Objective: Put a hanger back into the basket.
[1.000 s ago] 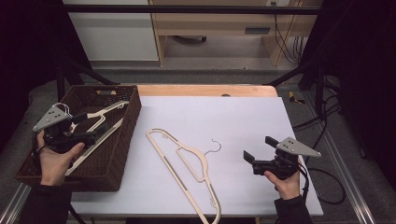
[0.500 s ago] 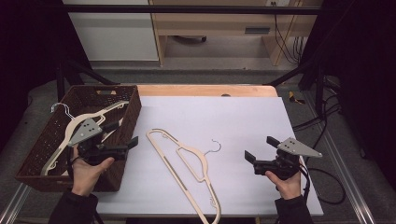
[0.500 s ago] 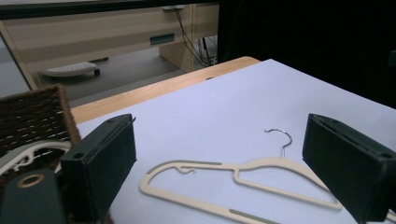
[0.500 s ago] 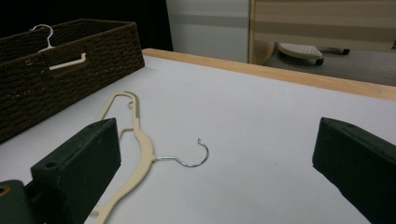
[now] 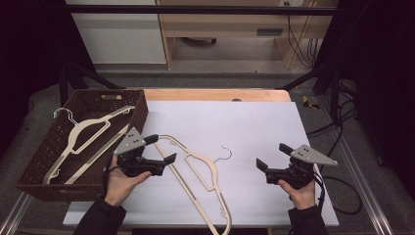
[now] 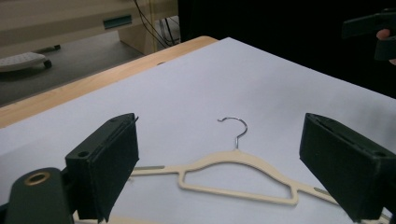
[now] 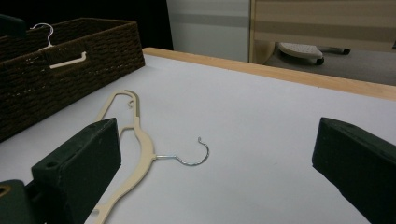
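A cream hanger (image 5: 200, 166) with a metal hook lies flat on the white table top (image 5: 254, 122). My left gripper (image 5: 162, 148) hovers open over the hanger's left end, just right of the basket. In the left gripper view the hanger (image 6: 233, 161) lies between and beyond the wide-apart jaws of the left gripper (image 6: 224, 158). At the right front my right gripper (image 5: 272, 155) stands open, apart from the hanger's hook. In the right gripper view the hanger (image 7: 140, 140) lies ahead of the right gripper (image 7: 219, 172), with nothing between its jaws.
A dark wicker basket (image 5: 29, 181) stands at the table's left edge with another cream hanger (image 5: 83, 134) lying in it. The basket (image 7: 70, 70) shows again in the right gripper view. A wooden strip (image 5: 215, 94) borders the table's far side.
My left gripper has moved right, from over the basket to the left end of the hanger on the table. The right gripper has stayed put.
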`<state>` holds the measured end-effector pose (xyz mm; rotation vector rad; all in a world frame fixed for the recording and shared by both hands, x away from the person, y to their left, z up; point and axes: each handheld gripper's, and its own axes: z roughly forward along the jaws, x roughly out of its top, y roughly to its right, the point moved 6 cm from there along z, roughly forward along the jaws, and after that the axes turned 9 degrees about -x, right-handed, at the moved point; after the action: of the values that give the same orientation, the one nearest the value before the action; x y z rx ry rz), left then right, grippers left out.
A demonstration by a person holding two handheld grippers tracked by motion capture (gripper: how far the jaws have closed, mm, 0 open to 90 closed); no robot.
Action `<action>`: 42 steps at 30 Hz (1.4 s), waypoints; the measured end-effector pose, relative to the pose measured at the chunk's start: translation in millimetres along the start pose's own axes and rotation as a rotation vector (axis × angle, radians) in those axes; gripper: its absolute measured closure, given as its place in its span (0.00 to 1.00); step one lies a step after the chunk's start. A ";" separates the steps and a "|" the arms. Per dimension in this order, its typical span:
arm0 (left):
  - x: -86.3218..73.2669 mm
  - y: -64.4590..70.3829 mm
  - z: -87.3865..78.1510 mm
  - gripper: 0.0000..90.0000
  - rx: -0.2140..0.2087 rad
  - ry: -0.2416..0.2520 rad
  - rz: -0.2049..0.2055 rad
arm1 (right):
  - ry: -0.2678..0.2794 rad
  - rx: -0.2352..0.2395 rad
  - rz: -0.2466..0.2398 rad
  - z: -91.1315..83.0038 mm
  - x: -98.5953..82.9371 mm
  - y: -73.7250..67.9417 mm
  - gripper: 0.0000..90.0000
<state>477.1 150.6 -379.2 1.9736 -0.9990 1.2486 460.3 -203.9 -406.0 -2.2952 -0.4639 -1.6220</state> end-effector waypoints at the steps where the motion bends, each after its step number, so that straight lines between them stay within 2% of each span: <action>1: -0.1 2.0 4.5 0.13 -0.007 -0.009 0.003 | 0.001 0.002 0.000 0.2 -0.2 -0.1 0.02; 5: 0.5 9.1 21.7 0.13 -0.029 -0.034 0.015 | -0.003 0.002 0.000 0.9 -1.1 -1.2 0.02; 10: -2.8 15.9 46.5 0.13 -0.038 -0.085 0.029 | -0.007 0.005 0.000 1.6 -2.2 -2.7 0.02; 13: -6.6 17.9 61.2 0.13 -0.050 -0.111 0.023 | -0.009 0.007 -0.008 2.8 -3.0 -3.3 0.02; 24: -21.2 11.0 113.9 0.20 -0.084 -0.214 -0.029 | -0.014 0.019 -0.005 3.8 -4.0 -4.9 0.02; 27: -25.9 8.2 126.9 0.23 -0.078 -0.239 -0.022 | -0.010 0.024 -0.007 2.8 -3.6 -4.8 0.02; 33: -33.4 4.7 147.2 0.29 -0.088 -0.274 -0.037 | -0.012 0.028 -0.002 3.5 -4.3 -5.6 0.02; 38: -38.4 4.7 165.8 0.36 -0.095 -0.320 -0.026 | -0.014 0.027 -0.001 4.1 -4.7 -6.2 0.02; 42: -45.1 6.0 180.5 0.43 -0.095 -0.360 0.001 | -0.013 0.027 0.001 3.1 -3.8 -5.9 0.02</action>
<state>545.2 16.9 -489.4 2.1661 -1.2052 0.8424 459.3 -197.6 -410.2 -2.2869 -0.4850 -1.5919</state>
